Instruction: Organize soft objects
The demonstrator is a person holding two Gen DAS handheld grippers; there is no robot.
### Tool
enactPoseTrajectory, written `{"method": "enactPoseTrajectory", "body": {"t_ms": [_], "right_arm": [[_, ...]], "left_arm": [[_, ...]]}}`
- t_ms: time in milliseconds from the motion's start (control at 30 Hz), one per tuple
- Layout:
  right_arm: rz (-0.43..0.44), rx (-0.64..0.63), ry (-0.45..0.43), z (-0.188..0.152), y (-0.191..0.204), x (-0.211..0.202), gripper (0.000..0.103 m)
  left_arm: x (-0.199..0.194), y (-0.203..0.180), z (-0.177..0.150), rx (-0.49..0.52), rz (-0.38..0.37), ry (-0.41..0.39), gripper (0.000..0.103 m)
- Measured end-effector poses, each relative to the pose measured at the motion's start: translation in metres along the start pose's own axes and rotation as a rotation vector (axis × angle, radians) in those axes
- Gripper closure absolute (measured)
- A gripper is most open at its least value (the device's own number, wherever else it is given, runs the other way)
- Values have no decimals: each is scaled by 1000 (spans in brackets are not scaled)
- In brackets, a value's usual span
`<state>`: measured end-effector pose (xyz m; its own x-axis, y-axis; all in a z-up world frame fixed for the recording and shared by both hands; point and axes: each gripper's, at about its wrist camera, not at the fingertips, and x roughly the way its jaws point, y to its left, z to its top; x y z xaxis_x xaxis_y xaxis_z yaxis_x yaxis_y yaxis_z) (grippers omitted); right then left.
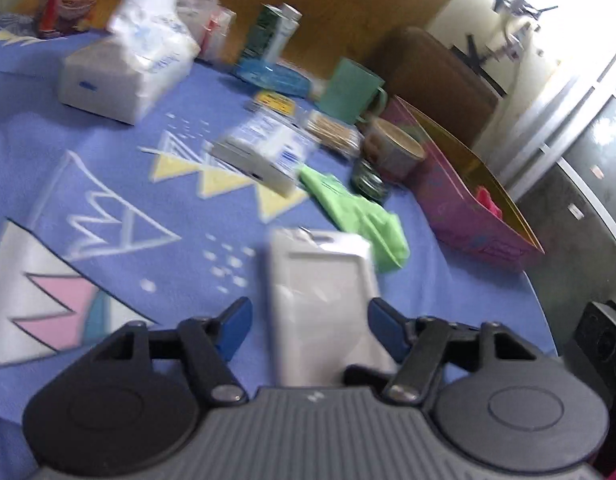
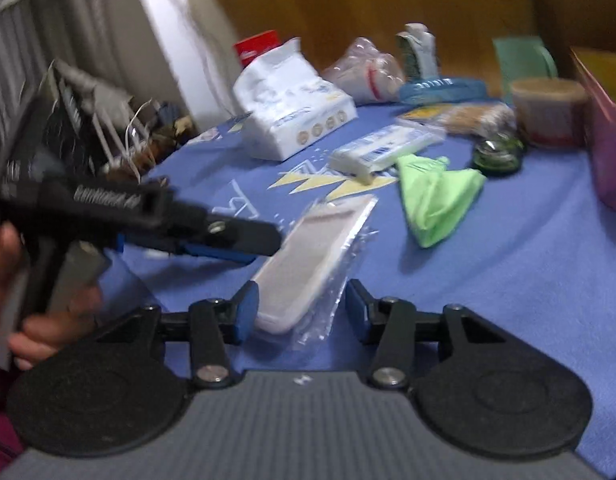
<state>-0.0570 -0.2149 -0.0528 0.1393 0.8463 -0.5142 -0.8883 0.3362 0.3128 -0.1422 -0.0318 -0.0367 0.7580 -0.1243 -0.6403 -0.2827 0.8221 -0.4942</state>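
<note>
– green cloth (image 1: pixel 356 216) lay crumpled on the blue patterned table cover (image 1: pixel 107 160), at about 1 o'clock from the left gripper (image 1: pixel 310 330) in the left wrist view. where were the containers?

– the pink box (image 1: pixel 460 200) stood open at 2 o'clock, near the table's edge, with something bright pink (image 1: pixel 490 200) down inside it; too blurred to name. a brown cup (image 1: pixel 392 150) sat just beside the box, its contents not readable, and a small dark green jar (image 1: pixel 370 182) stood between cup and cloth. a teal mug (image 1: pixel 350 92) was behind them at 12 o'clock.

– and the grippers?

– both had their jaws spread wide and gripped nothing. a flat white packet in clear wrap (image 1: pixel 320 300) lay on the cover between the left gripper's blue pads (image 1: pixel 235 330). in the right wrist view the same packet (image 2: pixel 312 264) lay between the right gripper's (image 2: pixel 301 310) pads too, with the left gripper (image 2: pixel 211 236) reaching in from 9 o'clock, held by a hand (image 2: pixel 31 308).

– anything else soft?

– a white tissue pack (image 2: pixel 291 112) at 11 o'clock, well apart from the cloth (image 2: pixel 436 200).
</note>
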Motion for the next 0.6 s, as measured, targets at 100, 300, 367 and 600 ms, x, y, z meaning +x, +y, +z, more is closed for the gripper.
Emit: {"method": "enactPoseTrajectory", "body": {"t_ms": [100, 300, 367, 600], "right_arm": [[13, -35, -24, -1, 1, 5, 71], [-117, 24, -199, 14, -31, -36, 78], [-195, 22, -269, 23, -48, -53, 78], [-386, 183, -405, 56, -137, -93, 78]], "left_arm": [[5, -21, 8, 38, 46, 8, 46], [33, -92, 57, 209, -84, -19, 46], [54, -123, 76, 274, -121, -31, 46], [141, -206, 127, 366, -195, -44, 38]]}}
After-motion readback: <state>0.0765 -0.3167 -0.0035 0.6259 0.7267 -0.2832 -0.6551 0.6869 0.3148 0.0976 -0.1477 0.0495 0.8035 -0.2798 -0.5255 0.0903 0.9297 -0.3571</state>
